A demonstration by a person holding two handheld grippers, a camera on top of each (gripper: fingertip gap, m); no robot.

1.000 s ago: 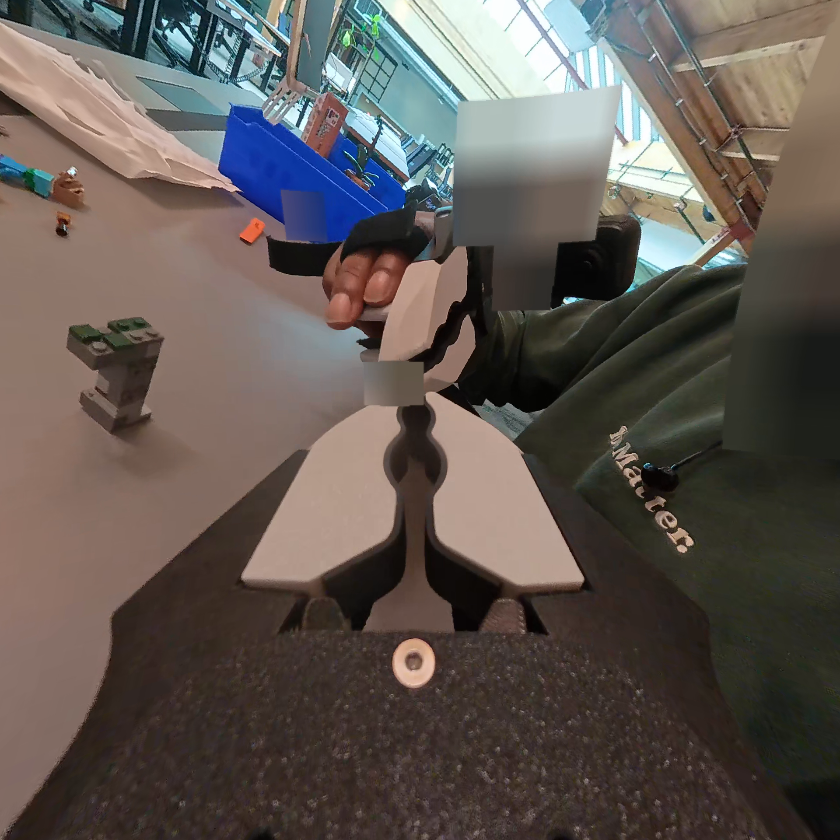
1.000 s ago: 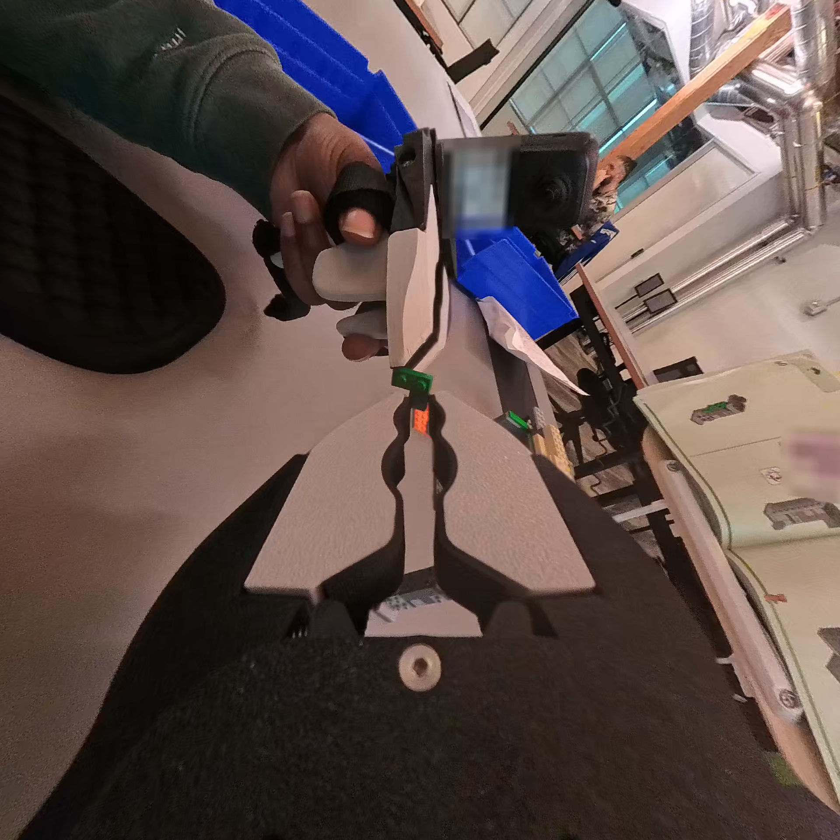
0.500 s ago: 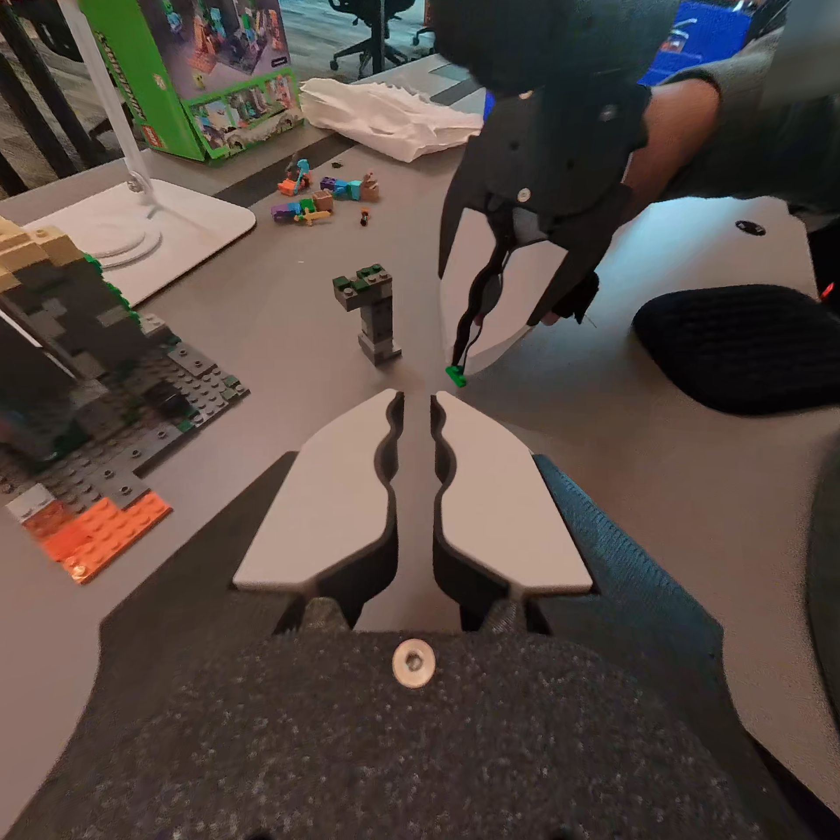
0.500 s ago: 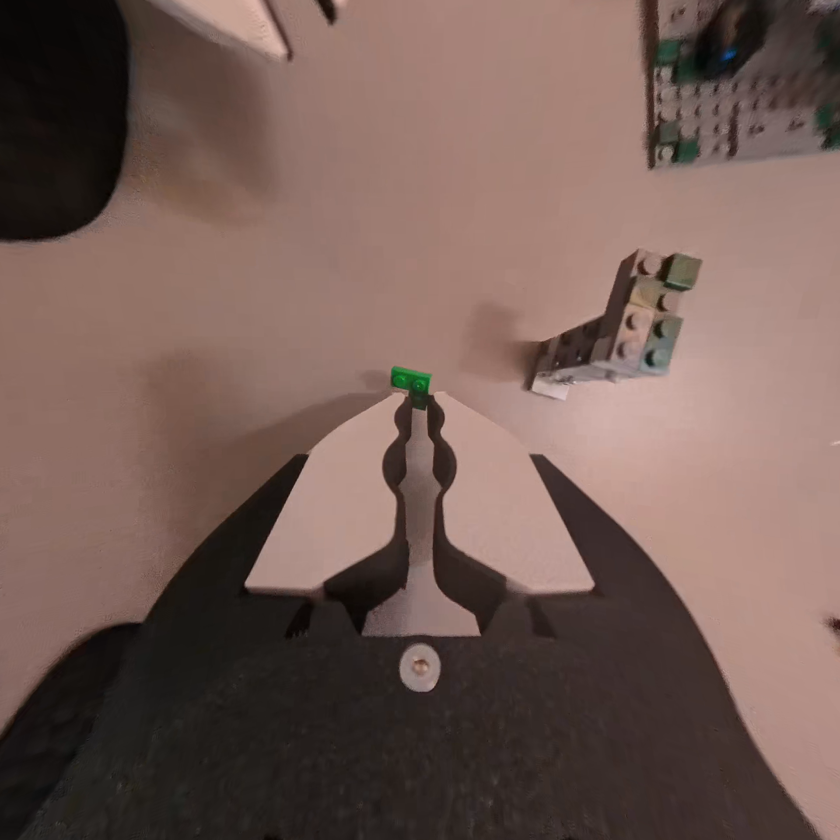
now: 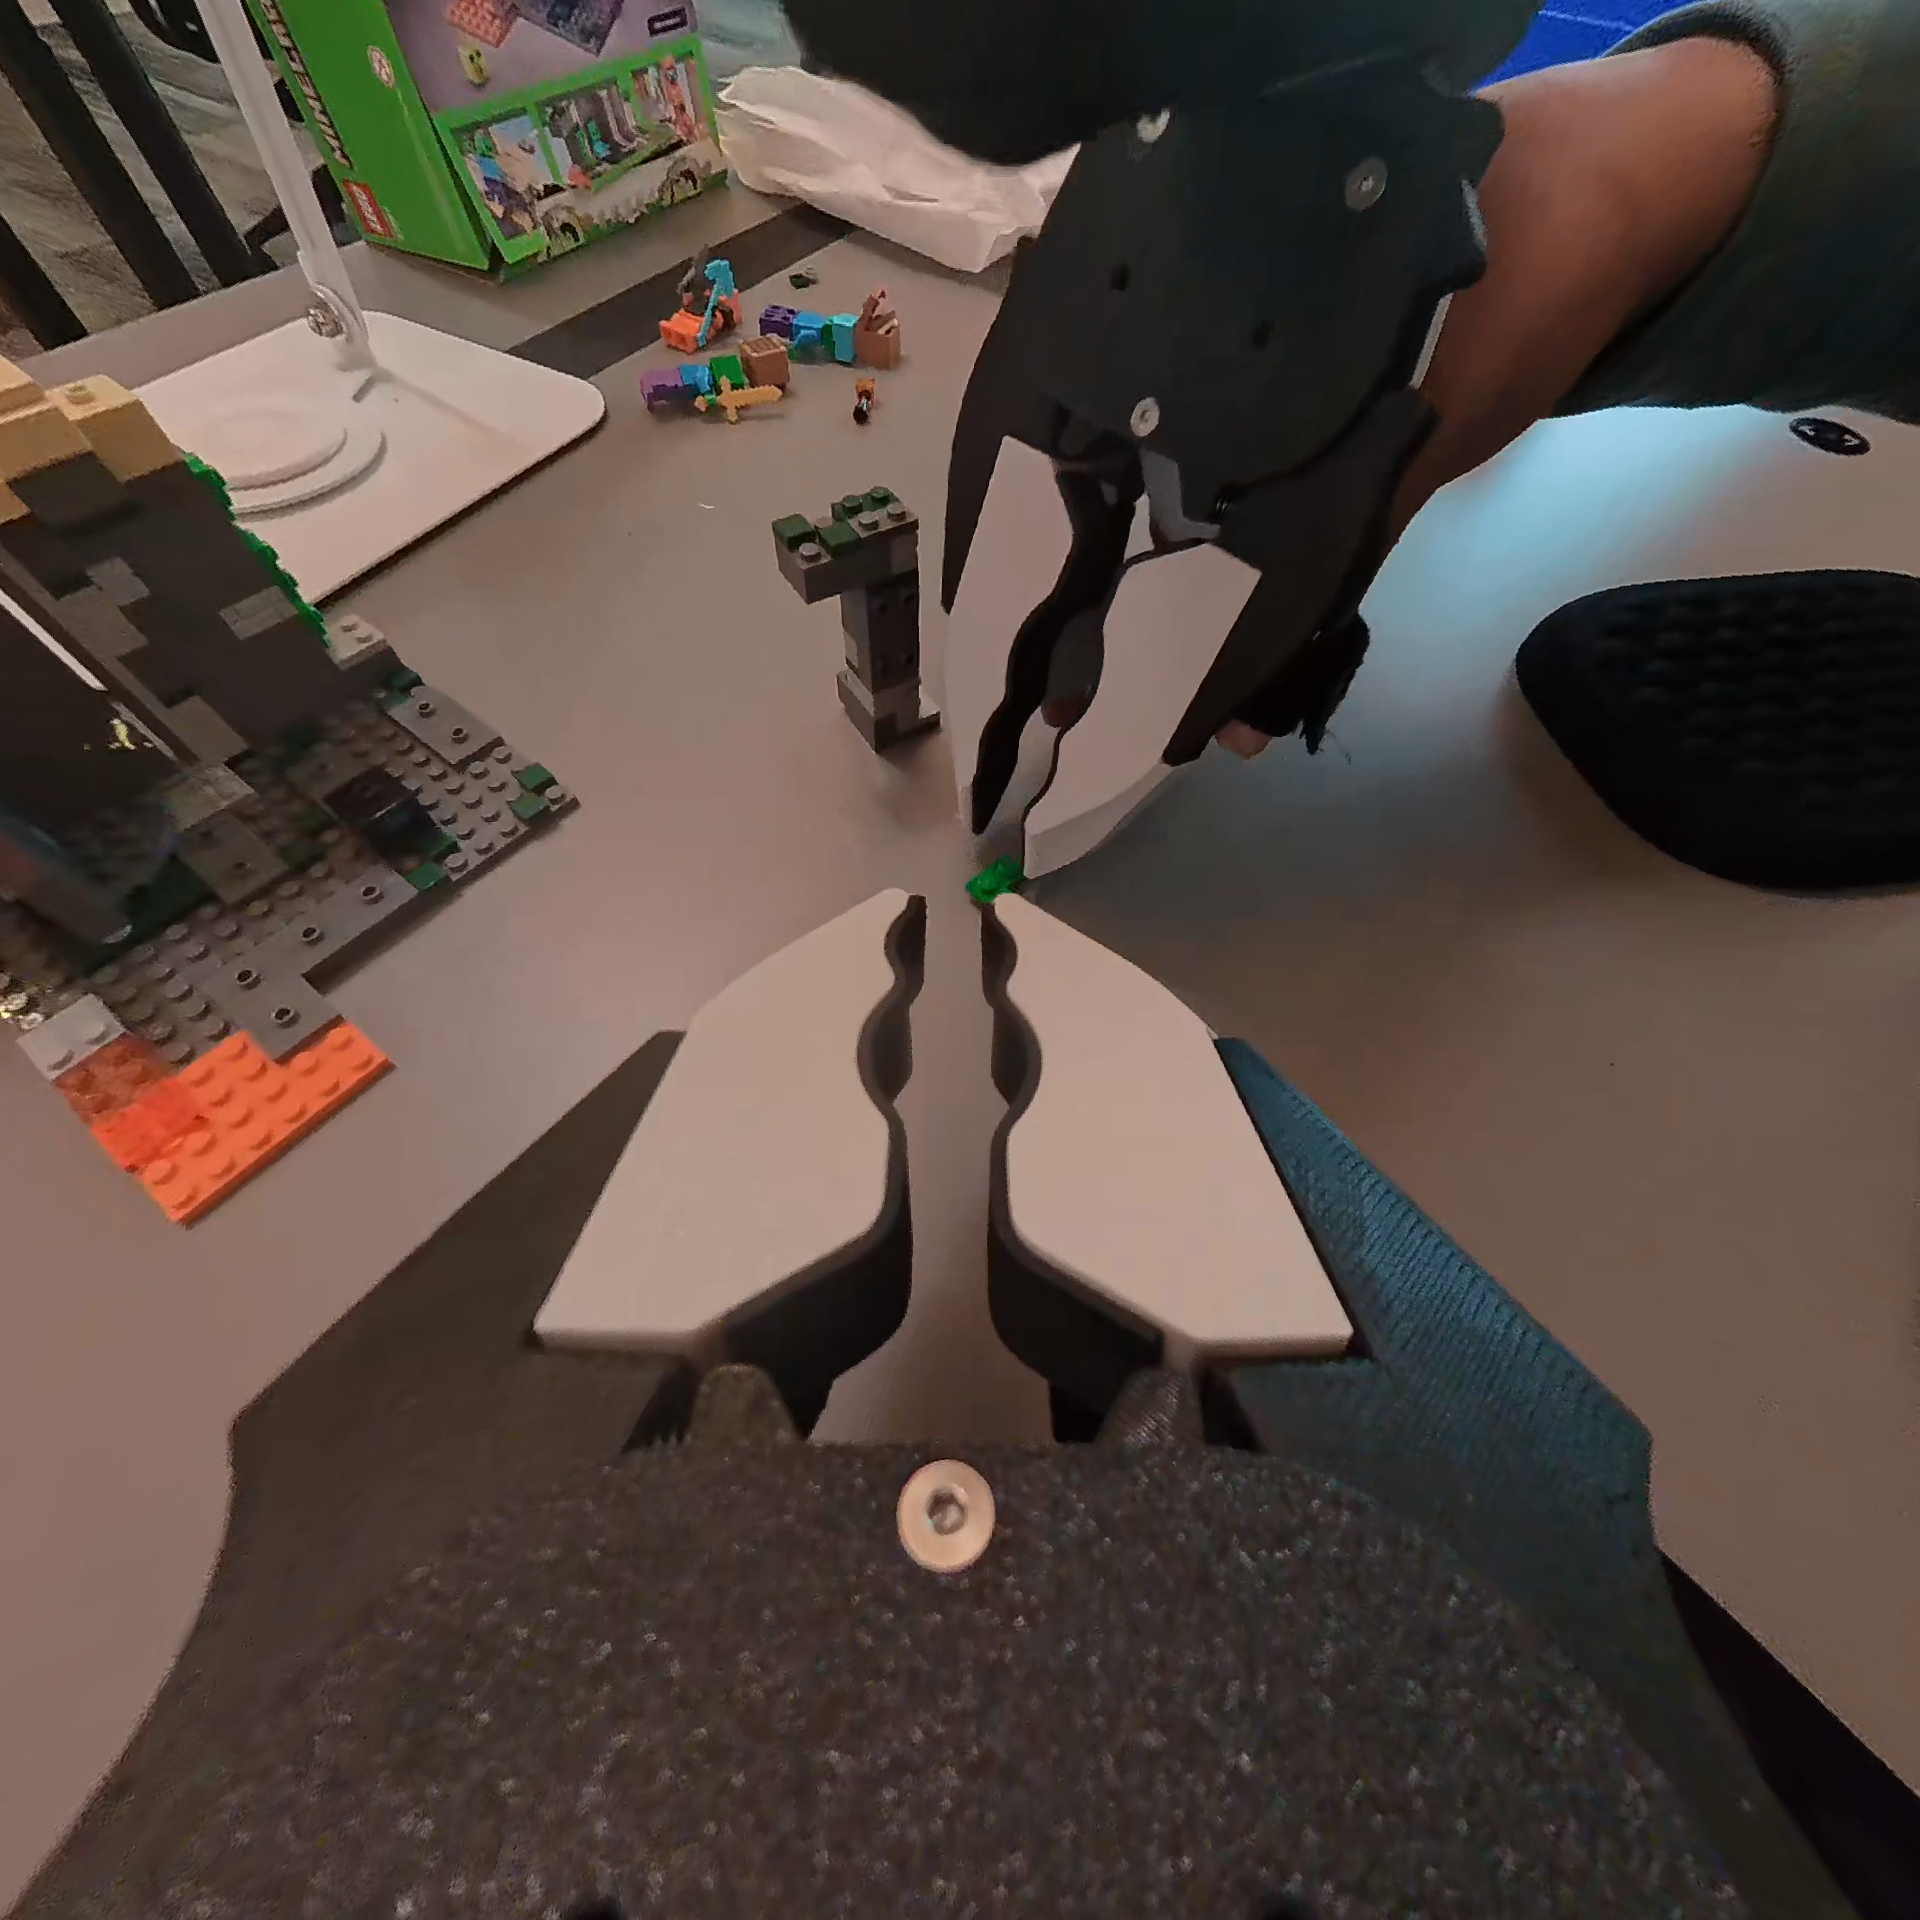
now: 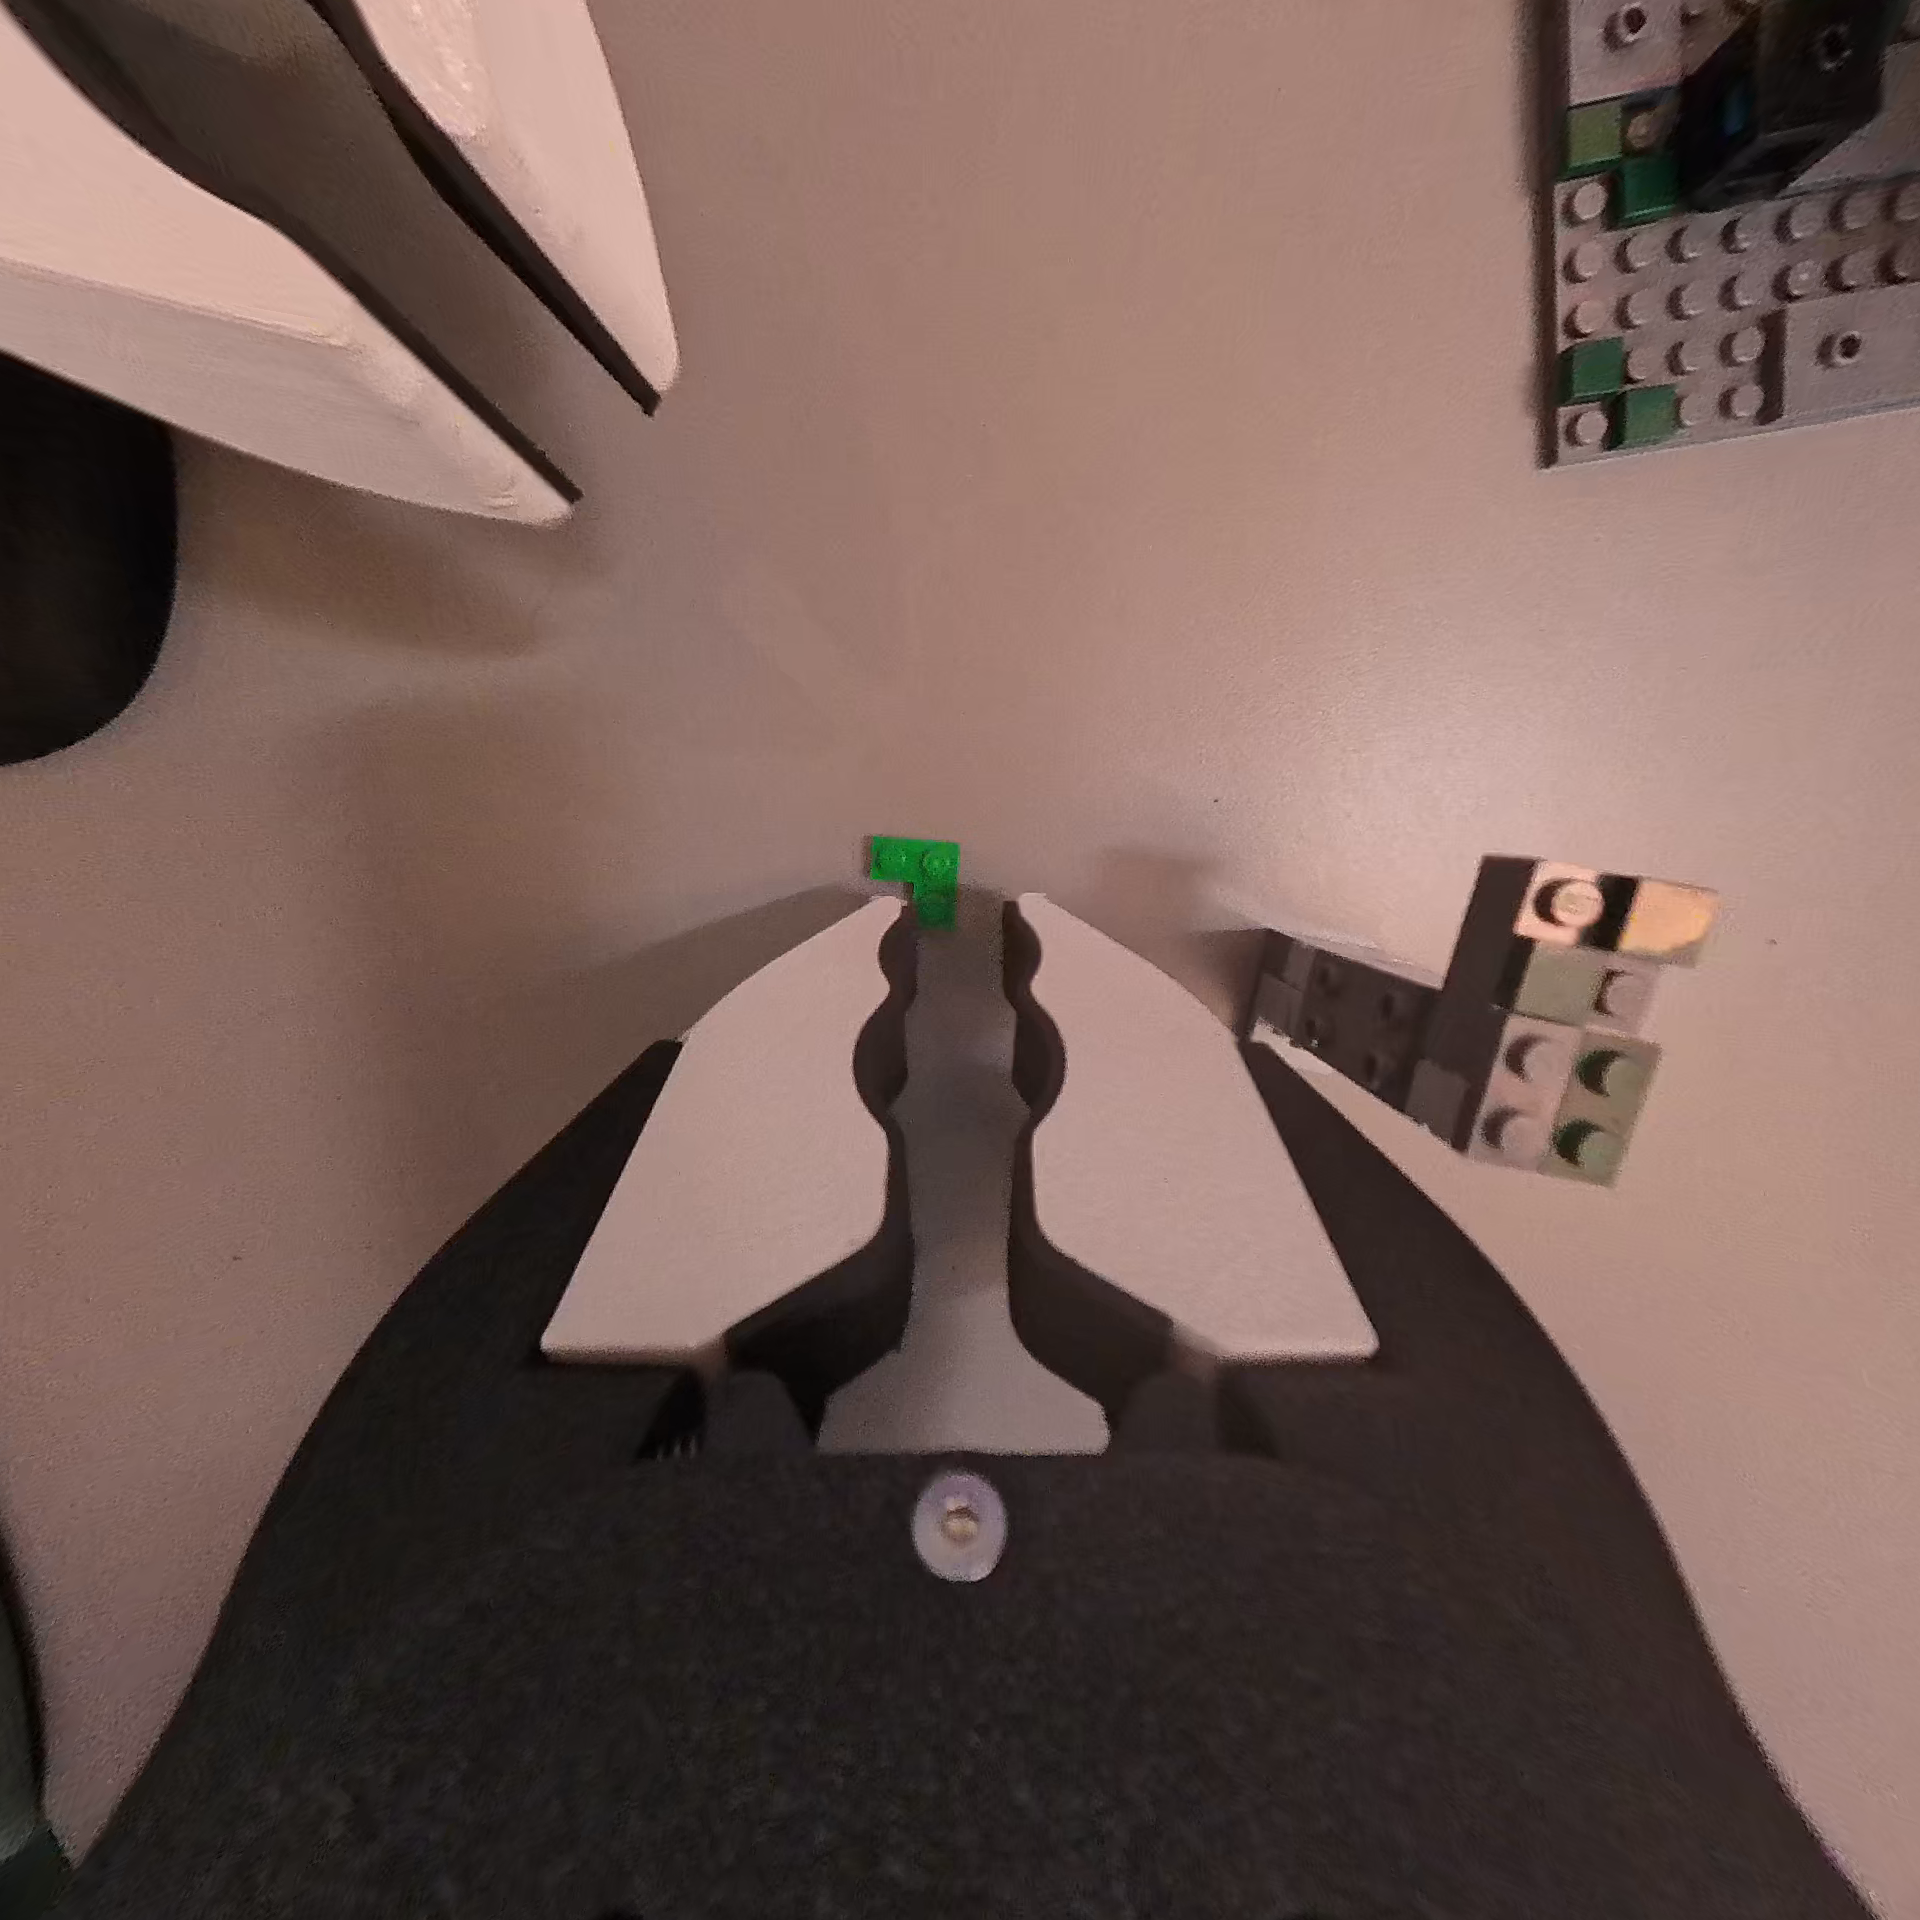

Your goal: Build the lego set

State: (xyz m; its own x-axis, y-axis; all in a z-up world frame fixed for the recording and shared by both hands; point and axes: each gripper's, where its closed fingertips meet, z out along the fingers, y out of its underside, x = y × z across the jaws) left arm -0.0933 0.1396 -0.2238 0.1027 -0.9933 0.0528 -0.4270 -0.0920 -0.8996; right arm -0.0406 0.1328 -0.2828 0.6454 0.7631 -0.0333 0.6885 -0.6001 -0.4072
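One green piece (image 6: 918, 875) lies between the right gripper's (image 6: 951, 906) parted jaws.

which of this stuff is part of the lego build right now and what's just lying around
In the job:
- small green piece, lying on the table at the tips of the right hand-held gripper
- grey and green pillar
- big build on the studded baseplate
- left hand-held gripper, empty

Lying about:
- green set box
- white bag
- loose coloured figures
- white stand base
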